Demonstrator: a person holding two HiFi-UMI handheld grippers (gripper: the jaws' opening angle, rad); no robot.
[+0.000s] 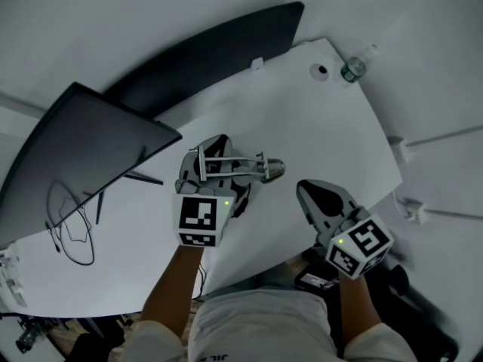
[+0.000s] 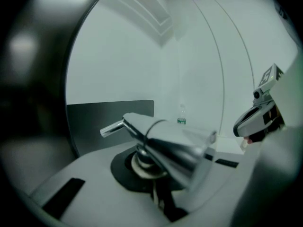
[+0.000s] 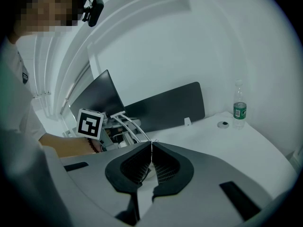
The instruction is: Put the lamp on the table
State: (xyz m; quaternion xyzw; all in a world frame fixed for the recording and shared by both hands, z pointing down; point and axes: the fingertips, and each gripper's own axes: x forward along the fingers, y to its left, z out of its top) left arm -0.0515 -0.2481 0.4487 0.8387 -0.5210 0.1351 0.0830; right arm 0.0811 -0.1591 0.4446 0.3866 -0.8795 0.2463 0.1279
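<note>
While left tool (image 1: 211, 157) pinches lamp (image 1: 260, 169), right tool (image 1: 308, 189) pressed together — bottle (image 1: 353, 68) on table (image 1: 324, 134).

The right half of the worktop (image 1: 332, 134) lies bare ahead of my right gripper (image 1: 304, 189). It is open all the way to the bottle (image 1: 352, 69) at the far corner, beside a small grommet hole (image 1: 322, 72). To the left the monitor (image 1: 83, 149) stands over the surface, with cables (image 1: 72, 236) looped below it. A dark panel (image 1: 219, 44) closes off the back edge. The lamp (image 1: 268, 167) clamped in my left gripper (image 1: 215, 157) fills the middle, near the monitor's corner.
</note>
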